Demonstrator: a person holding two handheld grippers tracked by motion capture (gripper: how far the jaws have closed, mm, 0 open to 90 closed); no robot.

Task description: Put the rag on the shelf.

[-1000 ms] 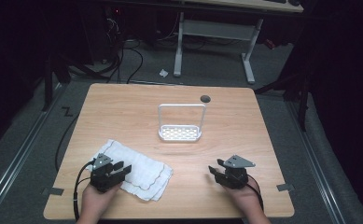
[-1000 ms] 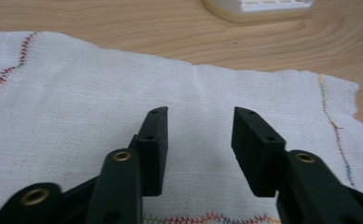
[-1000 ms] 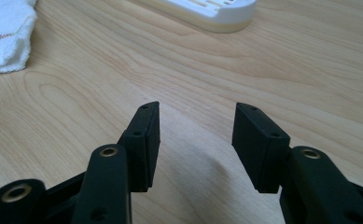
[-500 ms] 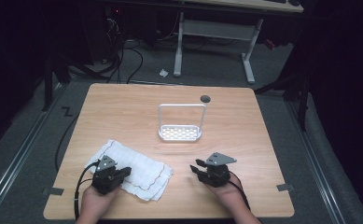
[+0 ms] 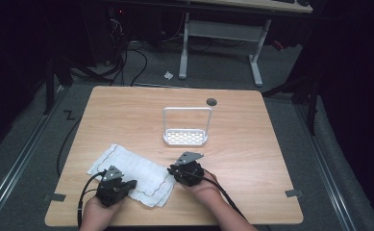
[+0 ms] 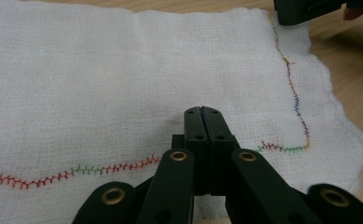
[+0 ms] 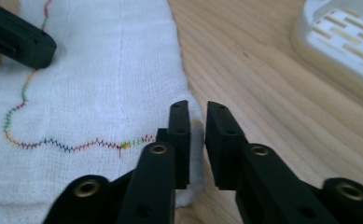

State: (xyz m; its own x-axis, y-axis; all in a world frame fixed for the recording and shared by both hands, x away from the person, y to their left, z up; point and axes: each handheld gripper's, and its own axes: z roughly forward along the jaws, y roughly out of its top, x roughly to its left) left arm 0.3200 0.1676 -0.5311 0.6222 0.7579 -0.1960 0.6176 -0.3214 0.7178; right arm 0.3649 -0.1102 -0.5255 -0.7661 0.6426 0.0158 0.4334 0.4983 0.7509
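A white gauze cloth (image 5: pixel 136 168) with a coloured zigzag stitch lies folded at the table's near left. My left gripper (image 5: pixel 130 184) is at its near edge. In the left gripper view, the cloth (image 6: pixel 100 70) stretches ahead and the left gripper (image 6: pixel 202 112) has its jaws pressed together on it, with a small pucker at the tips. My right gripper (image 5: pixel 171 170) is at the cloth's right edge. Its jaws have just been closing. In the right gripper view, the right gripper (image 7: pixel 198 107) still shows a narrow gap, and the cloth (image 7: pixel 100 84) edge rises into it.
A white slotted tray with a tall wire handle (image 5: pixel 187 137) stands at the middle of the wooden table (image 5: pixel 252 144); its corner (image 7: pixel 342 42) lies ahead to the right of my right gripper. A dark round spot (image 5: pixel 211 101) sits behind it.
The right gripper has moved left across the table to the cloth's right edge and its jaws have narrowed. The left gripper stayed in place and its jaws have closed.
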